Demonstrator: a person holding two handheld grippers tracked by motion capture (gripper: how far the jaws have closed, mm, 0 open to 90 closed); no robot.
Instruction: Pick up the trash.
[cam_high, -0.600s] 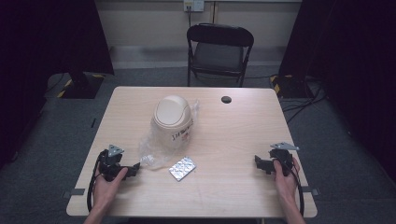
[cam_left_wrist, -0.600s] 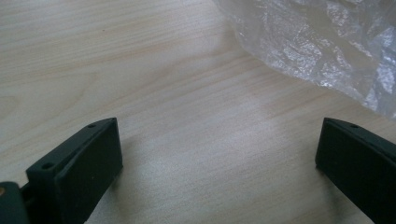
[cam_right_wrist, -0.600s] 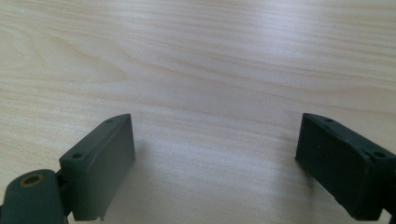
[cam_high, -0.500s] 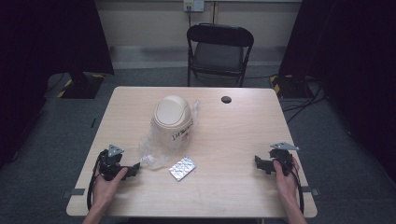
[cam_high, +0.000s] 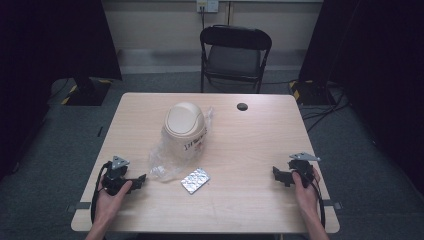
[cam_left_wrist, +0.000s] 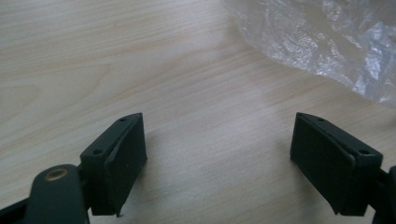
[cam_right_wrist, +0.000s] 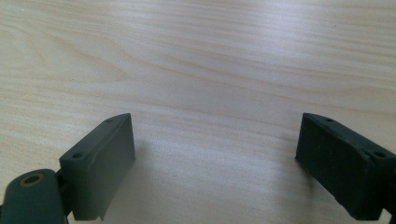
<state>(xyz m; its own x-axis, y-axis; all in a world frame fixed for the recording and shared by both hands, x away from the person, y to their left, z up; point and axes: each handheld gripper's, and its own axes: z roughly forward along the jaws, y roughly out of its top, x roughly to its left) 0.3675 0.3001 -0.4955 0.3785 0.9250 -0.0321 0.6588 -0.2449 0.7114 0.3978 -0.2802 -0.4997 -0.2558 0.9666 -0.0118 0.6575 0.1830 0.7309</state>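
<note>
My left gripper (cam_high: 141, 178) rests near the front left of the table (cam_high: 250, 145), jaws spread wide with nothing between them; in the left gripper view only bare wood lies between the pads (cam_left_wrist: 122, 154). My right gripper (cam_high: 276, 174) sits at the front right, well apart from everything, its jaws just as wide over bare wood in the right gripper view.

The thing nearest my left gripper is the clear plastic bag (cam_high: 165, 161), crumpled on the table just ahead of the jaws and running up against the beige bin (cam_high: 184, 131) with its rounded swing lid. I cannot tell whether the bag goes under the bin or only leans on it. I judge the film very light, soft and slippery; it will collapse and slide rather than resist. I would pinch a bunched fold at its near edge (cam_left_wrist: 299, 51), where several layers gather, not a single flat sheet.

A silver pill strip (cam_high: 195, 180) lies just beside the bag's front corner. It looks thin and flat, hard to get under, so I would take it by an edge.
</note>
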